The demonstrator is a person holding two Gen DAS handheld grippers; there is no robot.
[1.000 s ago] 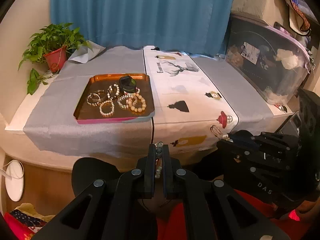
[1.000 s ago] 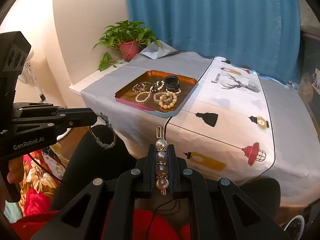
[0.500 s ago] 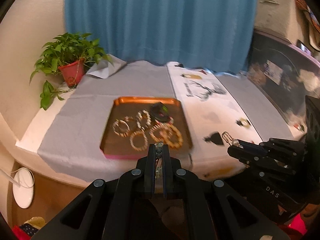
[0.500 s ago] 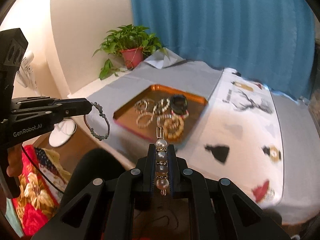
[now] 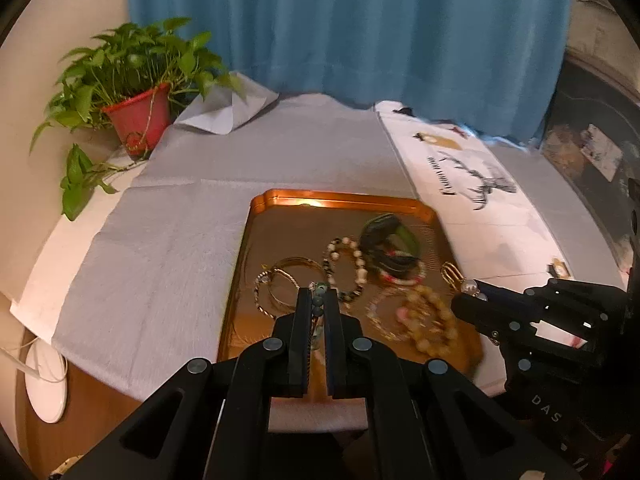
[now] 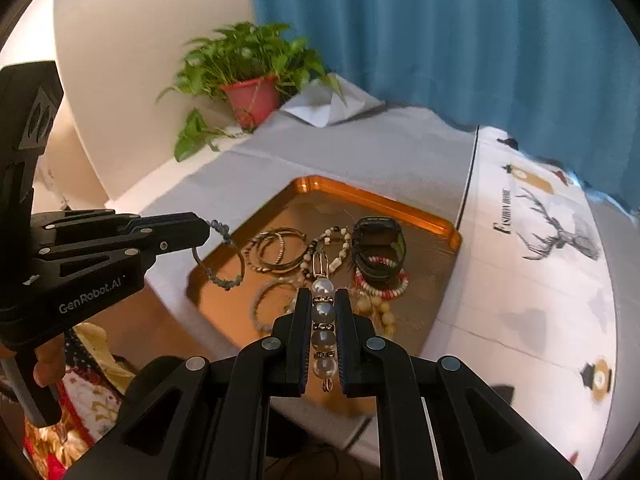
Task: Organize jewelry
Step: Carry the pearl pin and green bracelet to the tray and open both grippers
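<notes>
An orange tray point(image 5: 340, 198) point(image 6: 384, 200) on the grey cloth holds several bead bracelets, gold bangles point(image 6: 276, 252) and a dark watch band point(image 6: 378, 240). My left gripper point(image 5: 318, 294) is shut on a grey-green bead bracelet point(image 6: 220, 256), which hangs from its tip over the tray's near left edge. My right gripper point(image 6: 323, 294) is shut on a pearl hair clip point(image 6: 323, 328) with a gold clasp, held over the tray's near side. The right gripper's tip also shows in the left wrist view point(image 5: 466, 292).
A potted plant point(image 5: 136, 116) point(image 6: 252, 96) stands at the far left. A white printed runner point(image 6: 532, 264) lies right of the tray. A blue curtain point(image 5: 340, 28) hangs behind. The table's front edge is just below the tray.
Both grippers have moved forward from below the table edge to over the tray, each still holding its piece. The tray now looks much nearer.
</notes>
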